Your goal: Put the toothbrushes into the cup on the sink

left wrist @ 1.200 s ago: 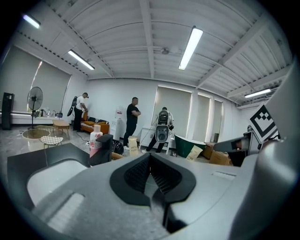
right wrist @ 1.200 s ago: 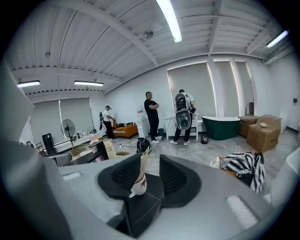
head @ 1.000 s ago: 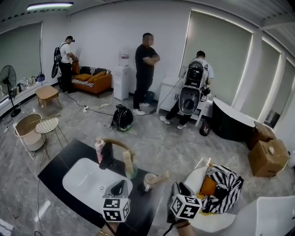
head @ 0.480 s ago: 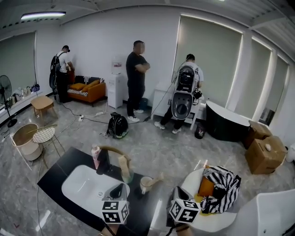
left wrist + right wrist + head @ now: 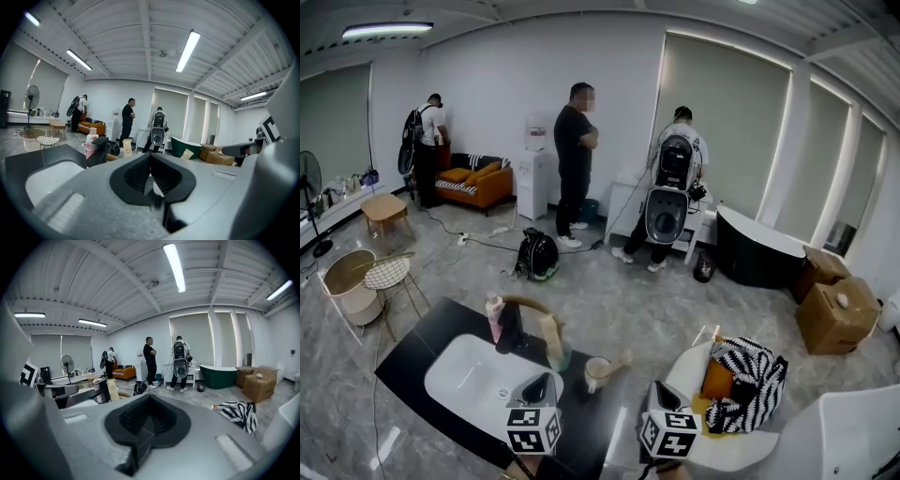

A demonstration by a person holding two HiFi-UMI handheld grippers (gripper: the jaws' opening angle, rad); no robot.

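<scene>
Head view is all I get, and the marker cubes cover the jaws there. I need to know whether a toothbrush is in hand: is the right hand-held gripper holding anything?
Observer: No. In the right gripper view, the right hand-held gripper has its jaws together, just closed, with nothing between them.
Operator: And the left one?
Observer: In the left gripper view, the left hand-held gripper is shut too. A pale sliver shows in the gap just below where its jaws meet, and I can't tell what it is.
</scene>
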